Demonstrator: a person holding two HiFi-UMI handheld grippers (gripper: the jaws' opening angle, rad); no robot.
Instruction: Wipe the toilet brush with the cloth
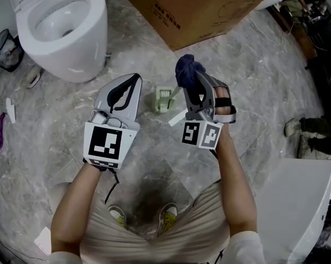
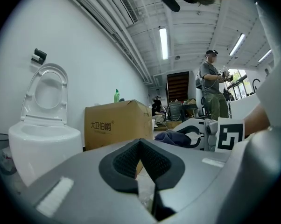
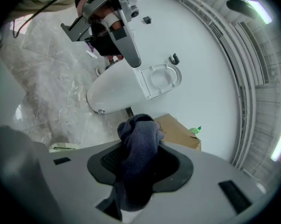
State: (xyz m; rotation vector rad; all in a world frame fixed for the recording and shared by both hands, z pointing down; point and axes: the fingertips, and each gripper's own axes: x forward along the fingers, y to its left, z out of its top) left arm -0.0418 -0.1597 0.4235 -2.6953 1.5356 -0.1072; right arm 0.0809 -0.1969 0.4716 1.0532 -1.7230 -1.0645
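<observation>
Head view: toilet brush [image 1: 164, 99] lies on the floor [image 1: 264, 65] between both grippers, untouched. Right gripper [image 1: 194, 81] fingers pinch the bunched cloth [image 1: 186, 67]. Left gripper [image 1: 134, 80] fingers are pressed together, empty. Risk: the unheld brush likely skids when wiped, or the cloth slips out.

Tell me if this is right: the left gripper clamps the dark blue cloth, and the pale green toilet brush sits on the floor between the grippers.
Not quite. The right gripper, not the left gripper, clamps the dark blue cloth, as the right gripper view shows. The pale green toilet brush does sit on the floor between the grippers.
</observation>
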